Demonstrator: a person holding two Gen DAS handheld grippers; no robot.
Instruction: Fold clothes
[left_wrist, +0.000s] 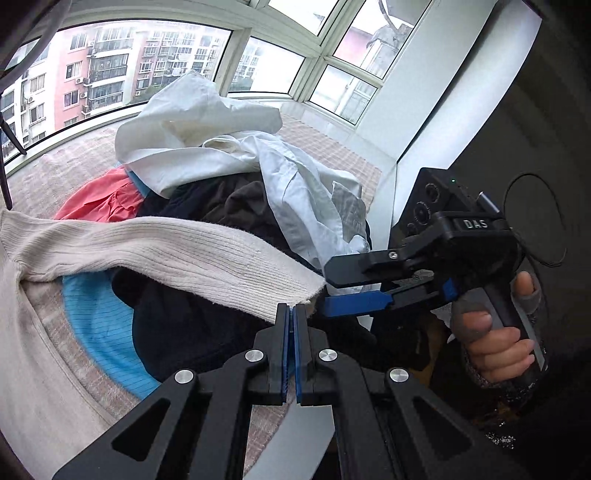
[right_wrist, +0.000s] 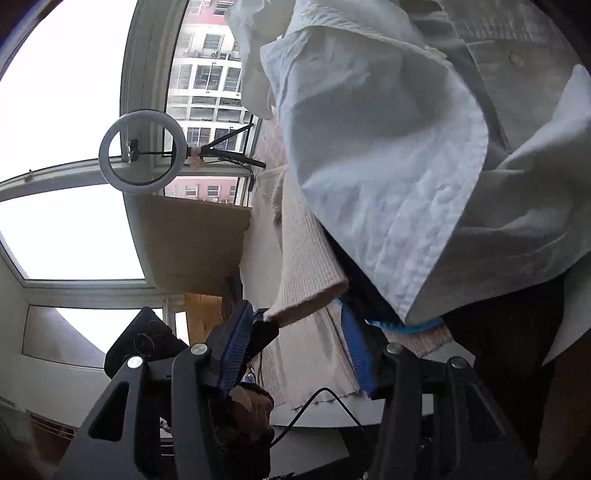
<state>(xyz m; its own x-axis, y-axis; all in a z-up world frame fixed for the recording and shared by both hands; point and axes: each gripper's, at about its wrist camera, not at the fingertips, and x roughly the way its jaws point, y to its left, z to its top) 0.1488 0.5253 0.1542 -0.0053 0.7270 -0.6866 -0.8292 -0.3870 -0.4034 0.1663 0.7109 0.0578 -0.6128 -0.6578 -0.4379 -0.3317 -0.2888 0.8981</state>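
A cream ribbed sweater lies at the left, its sleeve stretched rightward over a heap of clothes. My left gripper is shut on the corner of the sleeve's cuff. My right gripper, held by a hand, stands open just right of the cuff, one finger above it and the blue pad below. In the right wrist view the cuff sits between the spread fingers of my right gripper, with the left gripper pinching the cuff's left corner.
The heap holds a white garment, a pale blue shirt, a pink piece, dark clothes and a bright blue item. All rest on a checked mat by windows. A ring light stands near the glass.
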